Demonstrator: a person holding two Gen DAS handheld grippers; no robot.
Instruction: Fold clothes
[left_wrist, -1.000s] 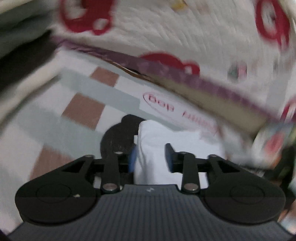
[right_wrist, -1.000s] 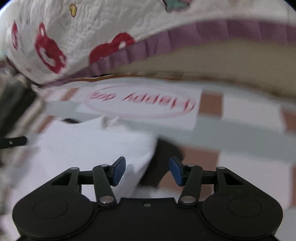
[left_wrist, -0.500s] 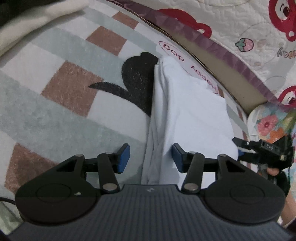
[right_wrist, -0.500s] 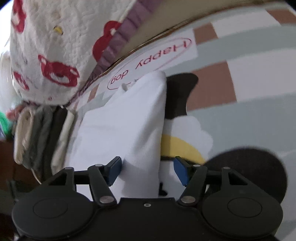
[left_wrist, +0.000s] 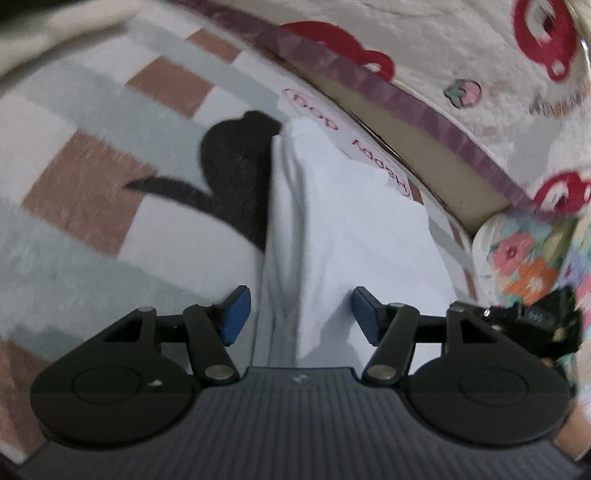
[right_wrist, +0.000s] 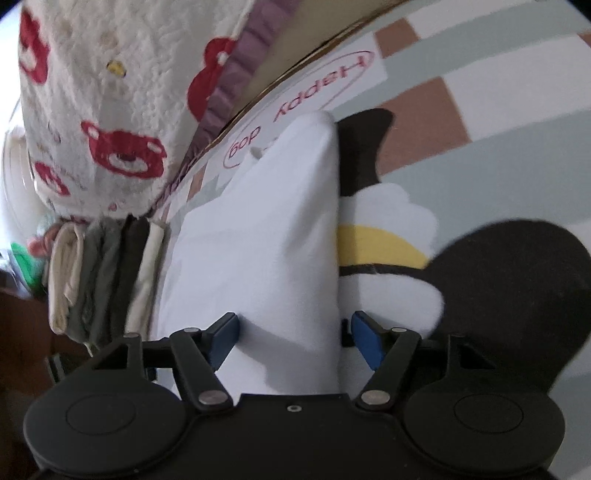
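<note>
White garment (left_wrist: 354, 221) lies folded on patterned rug (left_wrist: 92, 229).

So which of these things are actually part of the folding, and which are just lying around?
Part of the job:
- white garment, lying folded on the rug
- left claw, open over it
- right claw, open over it

Just lying about:
- patterned rug
- bear-print quilt
- stack of folded clothes
- floral fabric

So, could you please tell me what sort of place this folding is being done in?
Probably a bedroom floor at home: a patterned "Happy dog" rug beside a bed draped in a bear-print quilt, with a stack of folded clothes beside the white garment.
</note>
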